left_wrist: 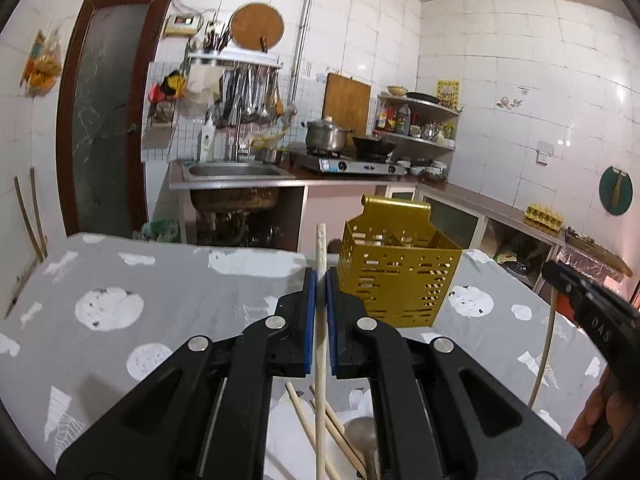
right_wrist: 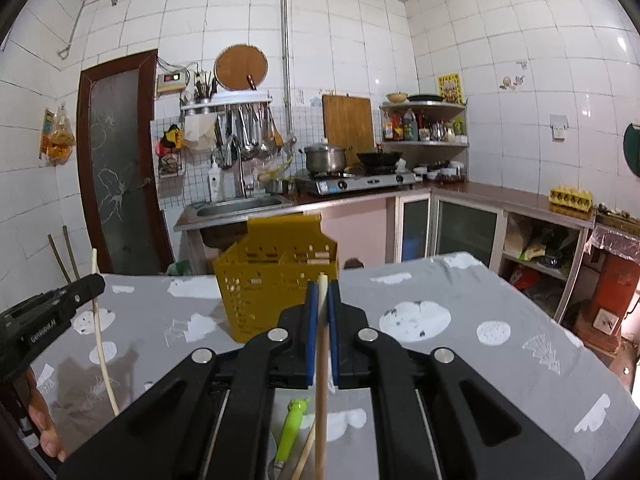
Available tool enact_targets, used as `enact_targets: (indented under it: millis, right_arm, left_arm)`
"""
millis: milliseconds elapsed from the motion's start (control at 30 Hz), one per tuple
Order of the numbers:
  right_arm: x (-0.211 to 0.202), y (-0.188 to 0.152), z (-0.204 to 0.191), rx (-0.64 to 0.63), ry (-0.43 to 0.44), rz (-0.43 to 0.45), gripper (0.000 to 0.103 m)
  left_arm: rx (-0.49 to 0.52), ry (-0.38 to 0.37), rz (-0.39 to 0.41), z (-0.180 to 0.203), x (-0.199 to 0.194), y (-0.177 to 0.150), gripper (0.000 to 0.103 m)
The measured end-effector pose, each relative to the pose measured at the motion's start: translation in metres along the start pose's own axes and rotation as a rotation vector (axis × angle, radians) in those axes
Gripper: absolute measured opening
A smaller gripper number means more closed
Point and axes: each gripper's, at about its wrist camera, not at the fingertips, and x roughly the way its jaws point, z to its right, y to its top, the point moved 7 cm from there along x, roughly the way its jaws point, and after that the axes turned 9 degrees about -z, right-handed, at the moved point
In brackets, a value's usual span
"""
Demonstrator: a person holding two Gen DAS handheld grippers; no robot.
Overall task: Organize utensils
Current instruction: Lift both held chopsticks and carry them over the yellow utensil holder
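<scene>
Between each hand-held gripper's closed pads stands one chopstick — left (left_wrist: 320,300) holding a pale chopstick (left_wrist: 320,248), right (right_wrist: 323,300) a wooden chopstick (right_wrist: 321,360). Light, stiff, probably slippery — best gripped mid-shaft. Just ahead, yellow caddy (left_wrist: 400,280) on the bench (left_wrist: 180,292).

**Holder ahead of both my grippers**

The perforated yellow metal utensil holder (left_wrist: 394,276) stands on the grey patterned tablecloth (left_wrist: 160,280), ahead of me and between my two grippers. Loose wooden chopsticks (left_wrist: 308,416) and a metal spoon (left_wrist: 362,434) lie on the cloth beneath my left gripper (left_wrist: 321,304). A steel sink (left_wrist: 236,170) sits behind the table.
</scene>
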Motion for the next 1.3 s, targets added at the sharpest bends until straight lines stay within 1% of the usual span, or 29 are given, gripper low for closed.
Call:
enact_targets:
  millis: [100, 333, 500, 633, 800, 1000, 1133, 1300]
  right_arm:
    - [0.001, 0.009, 0.001, 0.001, -0.001, 0.029, 0.006]
    - [0.016, 0.025, 0.007, 0.01, -0.003, 0.052, 0.006]
    - [0.024, 0.036, 0.008, 0.011, -0.004, 0.058, 0.006]
    - [0.029, 0.049, 0.008, 0.009, -0.009, 0.07, 0.006]
    - [0.035, 0.071, 0.01, 0.013, -0.004, 0.083, 0.006]
    - [0.036, 0.106, 0.012, 0.03, 0.01, 0.099, 0.006]
    - [0.034, 0.14, 0.009, 0.017, 0.009, 0.133, 0.006]
    - [0.033, 0.178, 0.003, 0.017, 0.02, 0.165, 0.006]
  left_arm:
    - [0.02, -0.003, 0.015, 0.006, -0.002, 0.005, 0.004]
    - [0.041, -0.015, 0.048, 0.016, 0.0, 0.025, 0.004]
    - [0.04, -0.03, 0.07, 0.025, 0.005, 0.046, 0.004]
    - [0.055, -0.027, 0.076, 0.033, 0.012, 0.062, 0.004]
    - [0.087, 0.003, 0.089, 0.042, 0.021, 0.084, 0.004]
    - [0.118, 0.036, 0.149, 0.054, 0.022, 0.125, 0.004]
    - [0.14, 0.042, 0.197, 0.066, 0.02, 0.158, 0.004]
    - [0.105, 0.007, 0.231, 0.071, 0.025, 0.195, 0.004]
